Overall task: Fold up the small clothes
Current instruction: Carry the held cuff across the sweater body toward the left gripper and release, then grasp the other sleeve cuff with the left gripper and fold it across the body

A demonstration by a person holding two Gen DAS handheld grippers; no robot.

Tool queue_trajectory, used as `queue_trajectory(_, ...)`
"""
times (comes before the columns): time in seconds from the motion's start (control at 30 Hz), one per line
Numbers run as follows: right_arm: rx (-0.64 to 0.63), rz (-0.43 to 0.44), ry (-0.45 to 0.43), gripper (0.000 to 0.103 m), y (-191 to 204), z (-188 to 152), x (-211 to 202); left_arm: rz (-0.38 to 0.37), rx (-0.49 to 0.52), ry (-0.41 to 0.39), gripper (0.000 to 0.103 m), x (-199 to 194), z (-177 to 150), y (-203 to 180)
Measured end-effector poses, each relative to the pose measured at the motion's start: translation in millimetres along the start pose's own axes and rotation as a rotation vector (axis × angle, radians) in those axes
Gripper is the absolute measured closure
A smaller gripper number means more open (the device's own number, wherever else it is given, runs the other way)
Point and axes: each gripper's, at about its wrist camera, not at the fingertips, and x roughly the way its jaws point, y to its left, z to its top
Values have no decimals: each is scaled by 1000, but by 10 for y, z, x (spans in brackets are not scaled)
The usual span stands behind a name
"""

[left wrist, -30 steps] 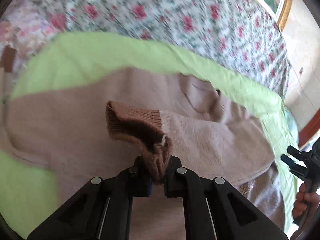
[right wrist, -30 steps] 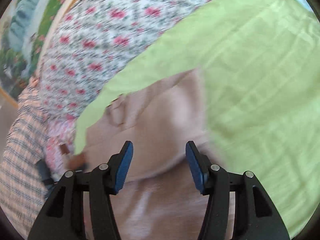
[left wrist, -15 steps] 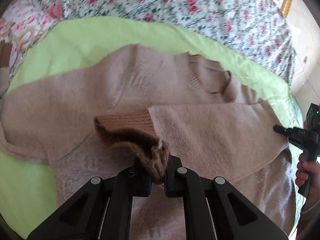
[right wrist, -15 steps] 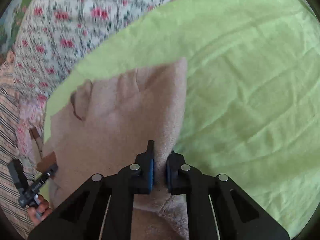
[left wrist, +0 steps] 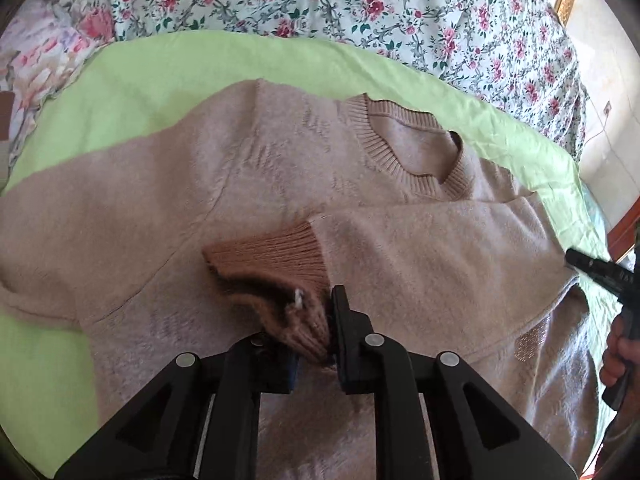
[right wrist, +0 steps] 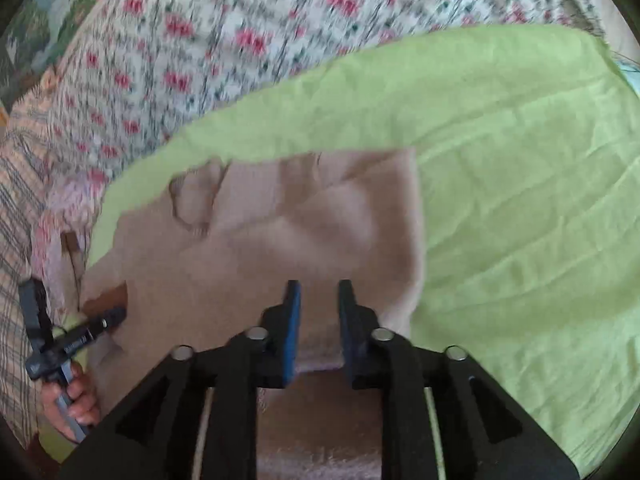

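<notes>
Left hand-held gripper [left wrist: 316, 344] is pinched on the brown ribbed cuff [left wrist: 276, 264], right at its own fingertips, with the sleeve [left wrist: 432, 256] running away to the right across the sweater's [left wrist: 248, 184] chest. That long axis is the thing to watch: cuff near centre, sleeve stretching toward the far shoulder fold. Right hand-held gripper [right wrist: 318, 320] sits at that fold edge, jaws narrowly parted with knit lying in the gap, no firm pinch that I can see. So the left is the one nearer the cuff. The sweater lies front up on the green sheet [left wrist: 168, 72] over the floral bed [left wrist: 360, 4]: soft pinkish-beige knit, ribbed round collar [left wrist: 404, 160], the other sleeve spread out left.
</notes>
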Motion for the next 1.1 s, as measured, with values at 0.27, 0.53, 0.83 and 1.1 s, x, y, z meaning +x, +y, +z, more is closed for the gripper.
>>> queue_trajectory(0.27,52,80,-34,54,-26,-259,-332,120,-51,-61,76,-534,-204,539)
queue_trajectory(0.53,-17,230,13,51,495,-520,-397,464,-163,-159,23,-1003,307,1625)
queue_trajectory(0.83,-60,267,73,51,779,-558,-233,574,-316,-44,19,-653,1021,2887)
queue_trajectory(1.1,-77,275,78,51,839,-584,-200,459,-342,-121,93,-705,994,2983)
